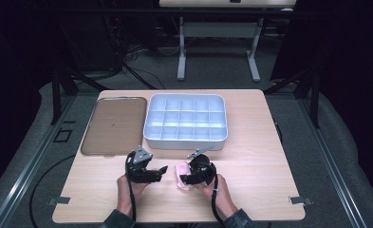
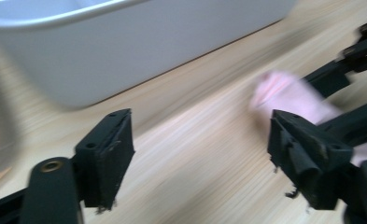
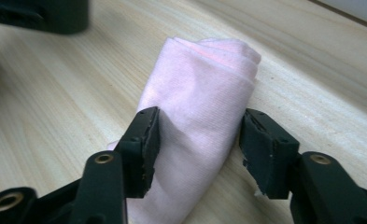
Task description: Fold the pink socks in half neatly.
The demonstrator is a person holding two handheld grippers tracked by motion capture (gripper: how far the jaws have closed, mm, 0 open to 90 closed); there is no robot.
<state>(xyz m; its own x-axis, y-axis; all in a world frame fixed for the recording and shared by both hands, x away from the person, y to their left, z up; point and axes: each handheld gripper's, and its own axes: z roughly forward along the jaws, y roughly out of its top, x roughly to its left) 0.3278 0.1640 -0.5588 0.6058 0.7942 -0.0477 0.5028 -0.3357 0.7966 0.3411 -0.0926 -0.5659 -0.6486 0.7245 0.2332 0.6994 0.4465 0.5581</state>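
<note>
At the counter's [image 1: 250, 142] near edge in the high view, the pink cloth [image 1: 181, 179] lies between both grippers. In the left gripper [image 2: 202, 149] view, jaws gape empty. In the right gripper [image 3: 197, 140] view, jaws grip the rolled cloth [image 3: 200, 93].

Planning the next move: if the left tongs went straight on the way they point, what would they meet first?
Probably the pink cloth held in the right tongs; the left tongs point across the table at it, open and empty. Depth is hard to judge.
</note>
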